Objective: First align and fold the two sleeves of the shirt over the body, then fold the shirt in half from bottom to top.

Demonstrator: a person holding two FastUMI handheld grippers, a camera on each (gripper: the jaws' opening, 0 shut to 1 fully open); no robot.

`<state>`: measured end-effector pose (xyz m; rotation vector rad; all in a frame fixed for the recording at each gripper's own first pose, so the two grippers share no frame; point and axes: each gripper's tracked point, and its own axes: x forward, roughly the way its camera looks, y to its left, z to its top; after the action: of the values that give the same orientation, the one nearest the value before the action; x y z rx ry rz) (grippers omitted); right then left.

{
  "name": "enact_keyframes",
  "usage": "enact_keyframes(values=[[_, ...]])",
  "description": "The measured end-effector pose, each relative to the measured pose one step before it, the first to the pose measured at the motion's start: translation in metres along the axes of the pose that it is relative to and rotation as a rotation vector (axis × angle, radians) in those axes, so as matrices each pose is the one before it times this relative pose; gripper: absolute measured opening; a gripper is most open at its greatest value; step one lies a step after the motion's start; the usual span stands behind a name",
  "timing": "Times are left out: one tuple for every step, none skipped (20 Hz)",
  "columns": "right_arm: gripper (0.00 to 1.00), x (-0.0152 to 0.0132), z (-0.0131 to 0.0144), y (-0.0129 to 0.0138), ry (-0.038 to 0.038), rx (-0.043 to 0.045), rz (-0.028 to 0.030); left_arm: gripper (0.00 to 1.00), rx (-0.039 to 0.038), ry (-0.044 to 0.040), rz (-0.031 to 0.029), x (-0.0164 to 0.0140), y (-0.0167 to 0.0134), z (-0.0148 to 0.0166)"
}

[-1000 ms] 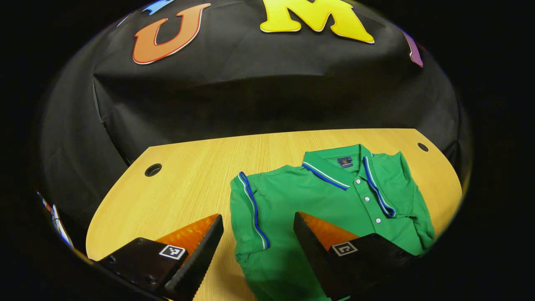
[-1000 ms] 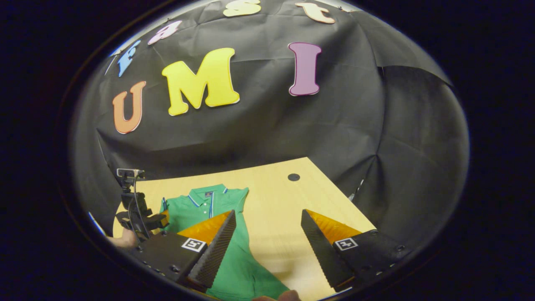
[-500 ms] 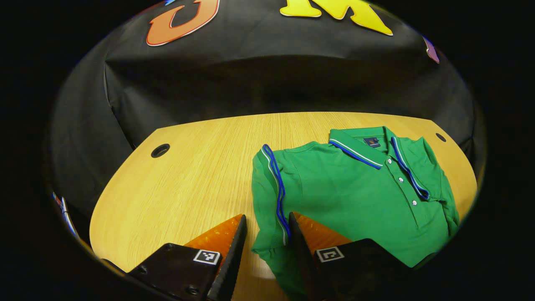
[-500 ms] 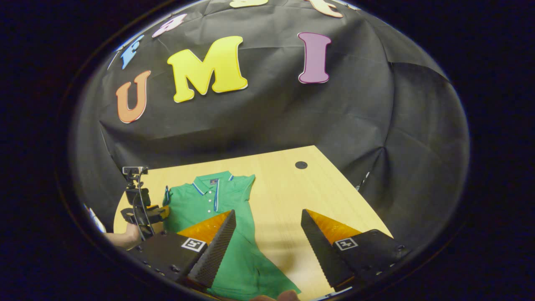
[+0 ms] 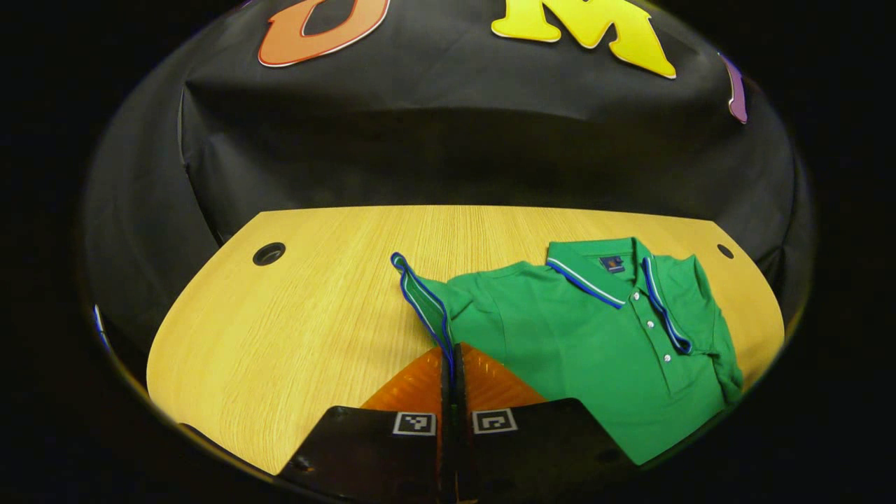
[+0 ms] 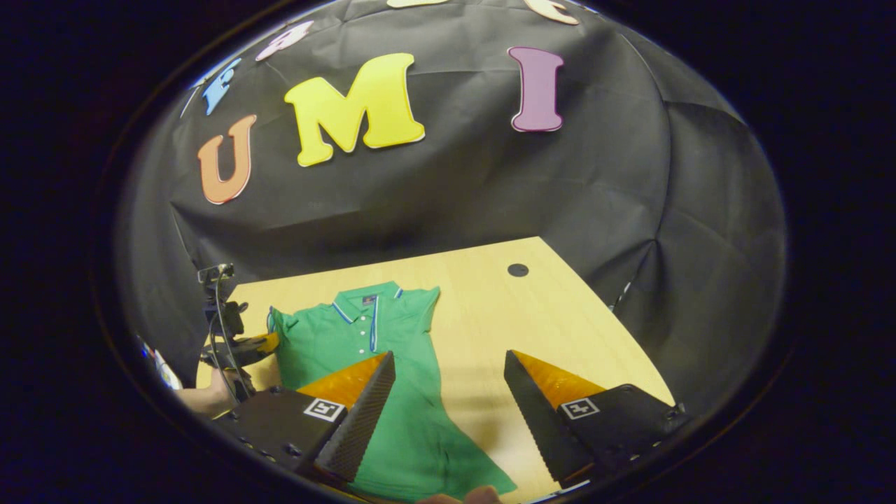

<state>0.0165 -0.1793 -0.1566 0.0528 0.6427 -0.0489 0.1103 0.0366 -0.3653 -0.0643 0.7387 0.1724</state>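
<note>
**Green shirt, left sleeve pinched**

Green polo shirt point(image 5: 581, 350) lies face up on the wooden table point(image 5: 294, 329), collar toward the black cloth wall point(image 5: 455, 140), buttons showing down the placket. In the left gripper view it sits on the right half of the tabletop, near the far edge, with a round cable hole point(image 5: 269, 253) well apart from it on the left and another hole point(image 5: 725, 250) just beyond its far shoulder.

The left gripper point(image 5: 451, 364) has its jaws drawn tight together on the blue-trimmed cuff of the left sleeve point(image 5: 423, 297). That sleeve is pulled up off the wood, its striped edge standing in a ridge that runs from the fingertips out to a raised corner. The right sleeve point(image 5: 714, 343) lies folded in along the shirt's side.

In the right gripper view the right gripper point(image 6: 448, 367) hangs above the shirt's lower part with its jaws wide apart, holding nothing; one finger is over the green cloth, the other over bare wood. Off to the left in that view the other gripper shows at the sleeve, a hand point(image 6: 203, 399) beneath it.
</note>
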Motion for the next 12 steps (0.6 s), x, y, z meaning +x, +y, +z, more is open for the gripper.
enact_keyframes(values=[[0.96, 0.00076, 0.00114, 0.00092, -0.00184, 0.00622, 0.00363, 0.06, 0.01259, -0.01151, -0.00204, -0.00421, -0.00340, 0.00746], [0.96, -0.00085, 0.00161, 0.00075, -0.00353, 0.00323, 0.00343, 0.06, 0.01449, -0.01864, -0.01070, -0.00479, -0.00814, 0.01190], [0.96, -0.00064, 0.00137, -0.00014, -0.00481, -0.00030, 0.00192, 0.06, 0.01560, -0.02173, -0.01448, -0.00398, -0.00978, 0.01146], [0.96, -0.00060, 0.00157, -0.00038, -0.00539, -0.00032, 0.00201, 0.06, 0.02061, -0.01279, -0.01508, -0.00179, -0.01396, 0.00921], [0.96, -0.00010, 0.00015, -0.00128, -0.00174, 0.00243, 0.00172, 0.06, 0.02423, 0.00190, -0.01918, -0.00080, -0.01651, 0.00540], [0.96, -0.00089, 0.00035, -0.00085, -0.00093, 0.00470, 0.00171, 0.06, 0.02565, 0.00637, -0.02209, 0.00143, -0.01788, 0.00440], [0.96, -0.00156, -0.00079, -0.00189, 0.00047, 0.00429, -0.00056, 0.06, 0.01380, 0.00156, -0.02513, 0.00222, -0.01837, 0.00467], [0.96, -0.00178, 0.00079, -0.00199, -0.00206, 0.00352, 0.00051, 0.06, 0.00336, -0.00442, -0.02745, 0.00260, -0.01948, 0.00466], [0.96, -0.00172, 0.00059, -0.00179, -0.00453, -0.00104, -0.00245, 0.06, -0.00080, -0.00470, -0.03102, -0.00011, -0.01824, 0.00520], [0.96, -0.00244, 0.00154, -0.00340, -0.00688, -0.00326, -0.00308, 0.14, 0.00202, -0.00198, -0.02403, -0.00189, -0.01595, 0.00383], [0.96, -0.00114, 0.00120, -0.00279, -0.00620, 0.00001, -0.00215, 0.17, 0.00403, -0.00835, -0.02501, -0.00401, -0.01167, 0.00441], [0.96, -0.00225, 0.00165, -0.00253, -0.00552, 0.00316, -0.00044, 0.45, -0.00861, -0.00994, -0.01418, -0.00413, -0.00859, 0.00533]])
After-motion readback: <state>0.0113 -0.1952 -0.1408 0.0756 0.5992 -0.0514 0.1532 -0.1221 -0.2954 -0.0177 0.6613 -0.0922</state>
